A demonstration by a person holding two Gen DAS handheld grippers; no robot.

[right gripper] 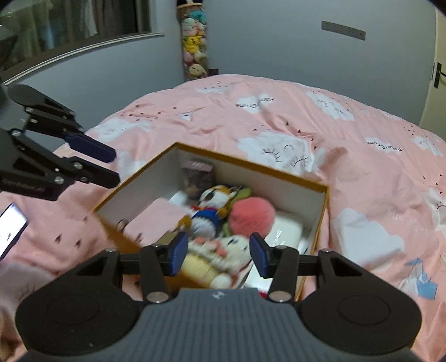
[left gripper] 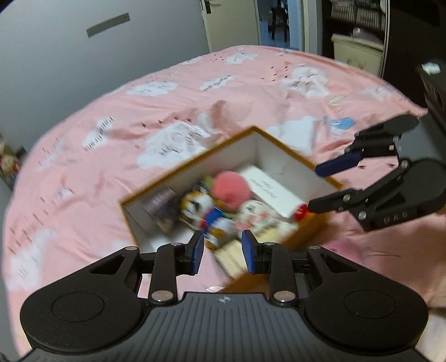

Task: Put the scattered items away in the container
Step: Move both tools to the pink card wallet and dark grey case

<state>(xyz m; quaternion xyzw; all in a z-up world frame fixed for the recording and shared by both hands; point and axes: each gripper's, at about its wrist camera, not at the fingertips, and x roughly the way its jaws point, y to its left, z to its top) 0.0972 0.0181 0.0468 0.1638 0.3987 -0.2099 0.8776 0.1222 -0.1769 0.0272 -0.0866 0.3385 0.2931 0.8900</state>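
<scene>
An open orange box with white inside walls (left gripper: 278, 156) (right gripper: 295, 192) sits on the pink bed. In it lie a pink pompom (left gripper: 230, 190) (right gripper: 252, 215), a Donald Duck plush (left gripper: 216, 220) (right gripper: 211, 208), a white plush with pink flowers (right gripper: 220, 250), a white flat case (left gripper: 271, 190) (right gripper: 287, 229), a dark packet (left gripper: 163, 207) (right gripper: 199, 172) and a pink pouch (right gripper: 157, 220). My left gripper (left gripper: 223, 250) is open and empty over the box's near edge; it also shows in the right wrist view (right gripper: 114, 164). My right gripper (right gripper: 217, 252) is open and empty above the box; it also shows in the left wrist view (left gripper: 313, 188).
The pink bedspread with white clouds (left gripper: 167, 111) (right gripper: 334, 125) surrounds the box. A lit phone (right gripper: 11, 228) lies at the left. A hanging net of plush toys (right gripper: 193, 47) stands by the far wall. A doorway (left gripper: 278, 22) lies beyond the bed.
</scene>
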